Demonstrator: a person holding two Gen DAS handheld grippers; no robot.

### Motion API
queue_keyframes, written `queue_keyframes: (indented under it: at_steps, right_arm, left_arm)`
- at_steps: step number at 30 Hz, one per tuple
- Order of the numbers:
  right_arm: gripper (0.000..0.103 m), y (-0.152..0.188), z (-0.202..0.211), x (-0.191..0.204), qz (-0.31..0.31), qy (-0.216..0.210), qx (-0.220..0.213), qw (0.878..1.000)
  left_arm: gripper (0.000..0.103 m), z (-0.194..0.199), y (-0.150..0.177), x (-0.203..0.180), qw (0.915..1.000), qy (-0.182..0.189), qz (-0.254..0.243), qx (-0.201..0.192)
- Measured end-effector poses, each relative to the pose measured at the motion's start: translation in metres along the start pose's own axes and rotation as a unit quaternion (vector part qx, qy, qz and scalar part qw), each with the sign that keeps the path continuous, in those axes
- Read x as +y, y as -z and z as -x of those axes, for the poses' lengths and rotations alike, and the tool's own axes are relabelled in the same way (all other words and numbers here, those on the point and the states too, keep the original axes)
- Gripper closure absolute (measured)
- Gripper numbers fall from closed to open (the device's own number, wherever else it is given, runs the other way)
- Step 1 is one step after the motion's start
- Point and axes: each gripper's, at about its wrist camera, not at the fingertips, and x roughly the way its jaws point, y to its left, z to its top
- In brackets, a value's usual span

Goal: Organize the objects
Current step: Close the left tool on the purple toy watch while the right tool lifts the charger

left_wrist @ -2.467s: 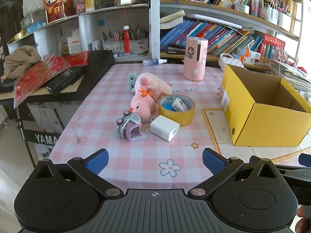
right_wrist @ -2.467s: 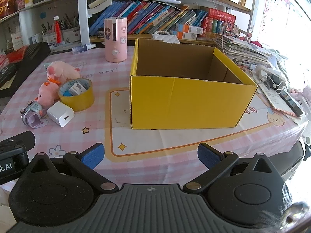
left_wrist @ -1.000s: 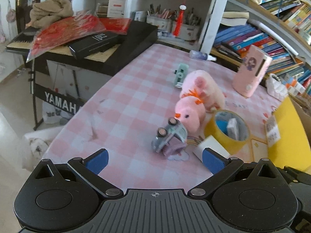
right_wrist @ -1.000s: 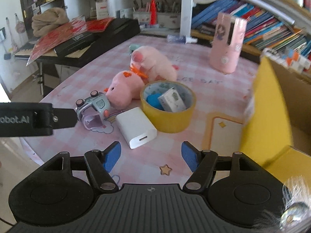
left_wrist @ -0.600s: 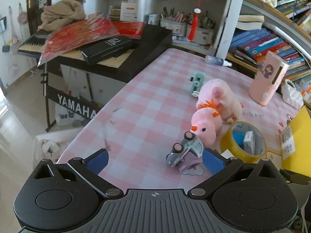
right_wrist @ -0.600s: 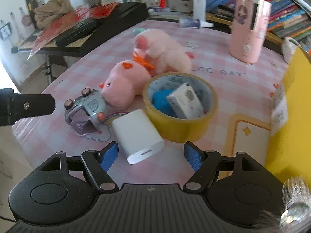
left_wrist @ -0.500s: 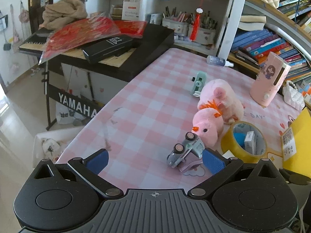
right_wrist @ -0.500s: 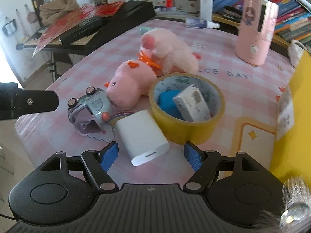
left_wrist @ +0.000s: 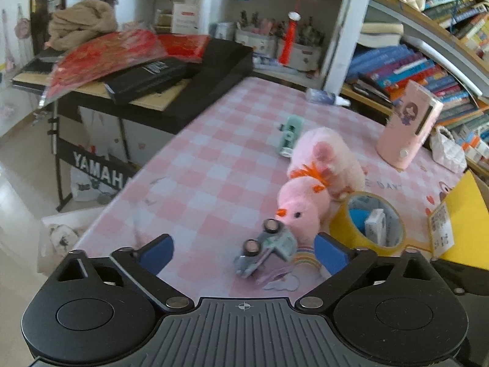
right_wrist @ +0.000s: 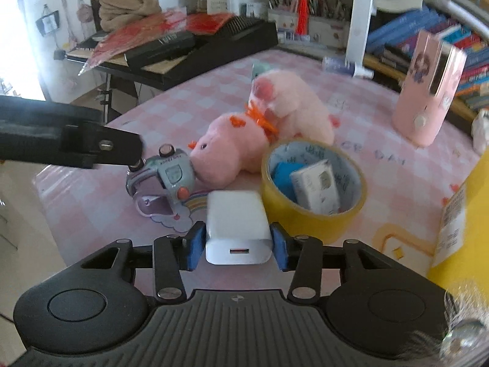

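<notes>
On the pink checked tablecloth (right_wrist: 189, 98), near its front edge, lies the white charger (right_wrist: 237, 226), and the right gripper (right_wrist: 237, 246) has just been closing on it: both blue pads (right_wrist: 195, 244) now touch its two sides, so it is clamped. The charger seems to rest on the cloth, just beside the yellow tape roll (right_wrist: 311, 211) and the small toy car (right_wrist: 166, 174).

To do this step well, I think the grip should stay firm and level, because the charger is smooth and may slip. Lifting straight up first would avoid pushing the tape roll or the toy car. The yellow box (right_wrist: 470, 214) on the right looks like the likely place for it.

The left gripper (left_wrist: 243, 250) stands wide apart and holds nothing; the toy car (left_wrist: 264, 252) lies between its fingers, untouched, against the nose of the pink plush pig (left_wrist: 305, 205).
</notes>
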Motion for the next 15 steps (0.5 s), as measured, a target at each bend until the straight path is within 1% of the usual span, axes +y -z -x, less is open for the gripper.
queue_keyframes:
  at_steps: [1,3,4,6,7,10,13,15]
  right_arm:
    - [0.061,0.0,0.004,-0.001,0.007,0.004,-0.001,1.0]
    - [0.061,0.003,0.009,-0.003,0.011,0.008,0.002,1.0]
    - [0.061,0.004,0.011,-0.005,0.013,0.011,0.004,1.0]
    - [0.061,0.007,0.014,-0.008,0.014,0.019,0.007,1.0]
    - [0.061,0.009,0.015,-0.009,0.013,0.022,0.009,1.0]
    - [0.061,0.012,0.019,-0.012,0.008,0.03,0.008,0.999]
    - [0.061,0.014,0.024,-0.011,0.004,0.034,0.004,0.999]
    - [0.061,0.015,0.028,-0.011,-0.003,0.039,0.001,0.999]
  left_arm:
    - [0.01,-0.005,0.0,-0.003,1.0,0.002,-0.007,0.006]
    - [0.021,-0.017,0.001,-0.01,0.9994,0.004,-0.027,0.022]
    - [0.023,-0.023,0.003,-0.013,0.9988,0.004,-0.037,0.031]
    - [0.035,-0.035,0.006,-0.017,0.9978,0.005,-0.048,0.047]
    - [0.037,-0.04,0.007,-0.018,0.9972,0.006,-0.052,0.053]
    - [0.052,-0.05,0.009,-0.018,0.9963,0.014,-0.063,0.057]
    - [0.052,-0.051,0.011,-0.017,0.9962,0.02,-0.069,0.049]
    - [0.053,-0.046,0.009,-0.012,0.9969,0.029,-0.057,0.046]
